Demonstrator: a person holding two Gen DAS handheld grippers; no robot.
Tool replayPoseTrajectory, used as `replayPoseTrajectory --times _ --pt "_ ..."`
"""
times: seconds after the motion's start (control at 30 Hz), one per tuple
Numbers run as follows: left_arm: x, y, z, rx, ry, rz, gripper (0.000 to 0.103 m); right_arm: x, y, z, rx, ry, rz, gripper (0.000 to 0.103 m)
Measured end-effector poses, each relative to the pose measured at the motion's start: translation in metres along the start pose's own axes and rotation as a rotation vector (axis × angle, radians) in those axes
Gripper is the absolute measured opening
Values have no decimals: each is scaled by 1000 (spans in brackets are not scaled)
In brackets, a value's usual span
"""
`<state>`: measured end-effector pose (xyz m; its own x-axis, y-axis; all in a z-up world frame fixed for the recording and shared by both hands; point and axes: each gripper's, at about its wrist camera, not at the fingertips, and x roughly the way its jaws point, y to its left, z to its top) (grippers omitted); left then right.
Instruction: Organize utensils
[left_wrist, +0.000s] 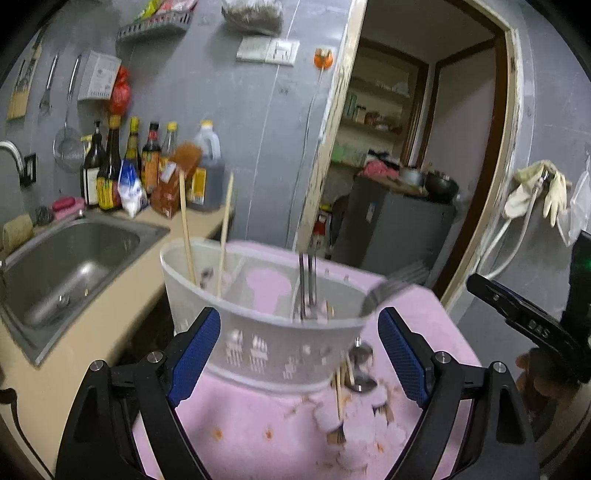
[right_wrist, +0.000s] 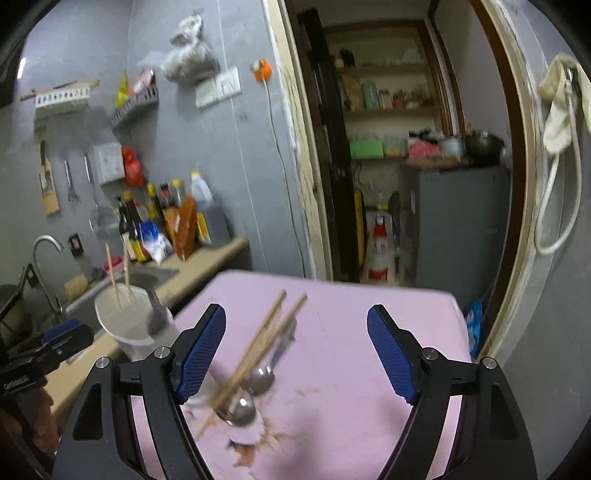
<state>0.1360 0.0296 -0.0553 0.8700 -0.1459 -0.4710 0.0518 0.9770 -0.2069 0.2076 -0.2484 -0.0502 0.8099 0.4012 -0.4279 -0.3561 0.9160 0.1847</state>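
Pink mat (right_wrist: 351, 332) lies bare between both grippers' spread fingers (right_wrist: 391, 354), holder (left_wrist: 258, 332) at its left edge.

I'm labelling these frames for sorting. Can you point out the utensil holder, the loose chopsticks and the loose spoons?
Utensil holder (left_wrist: 273, 347), left wrist view, on its perforated front wall.
Loose chopsticks (right_wrist: 258, 347), right wrist view, mid-length of the pair.
Loose spoons (right_wrist: 240, 408), right wrist view, on the nearer spoon's bowl.

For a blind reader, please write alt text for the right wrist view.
The open right gripper hangs over a pink cloth where wooden chopsticks lie across two metal spoons. At left, a white utensil holder with two chopsticks stands by the sink.
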Motion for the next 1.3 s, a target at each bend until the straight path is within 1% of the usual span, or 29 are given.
replayPoseTrajectory --times 0.1,0.23,0.43,0.5,0.57,0.6,0.67,0.7,0.8,0.87,1.0,1.07,1.17,1.3 --pt "6 -6 -15 -4 35 11 83 13 -9 -11 15 49 18 79" --pt "18 -14 -33 -3 101 13 83 34 -15 -23 26 125 58 78" --pt "40 -26 -53 17 193 7 81 57 -16 -35 24 216 121 69" --pt "47 -28 -57 13 219 2 74 65 -16 -39 23 243 137 64" --pt "56 -31 -62 11 258 -5 64 73 -15 -41 26 268 153 61" --pt "60 -32 -64 10 273 -6 62 76 -15 -42 27 277 159 59" --pt "67 -33 -68 8 298 -13 54 82 -13 -43 27 291 169 56" --pt "71 -34 -71 8 315 -18 53 85 -12 -43 25 297 174 54" --pt "79 -38 -75 13 346 -24 43 96 -10 -43 18 315 184 49" --pt "84 -40 -77 19 366 -27 35 104 -10 -42 21 330 187 46" --pt "93 -40 -81 11 405 -23 27 123 -10 -40 35 365 199 41" --pt "97 -39 -82 6 425 -12 21 131 -10 -39 39 381 202 40" --pt "99 -38 -82 -1 439 -6 17 142 -8 -39 49 408 211 39" --pt "101 -36 -81 -4 446 2 13 150 1 -40 23 438 206 35"
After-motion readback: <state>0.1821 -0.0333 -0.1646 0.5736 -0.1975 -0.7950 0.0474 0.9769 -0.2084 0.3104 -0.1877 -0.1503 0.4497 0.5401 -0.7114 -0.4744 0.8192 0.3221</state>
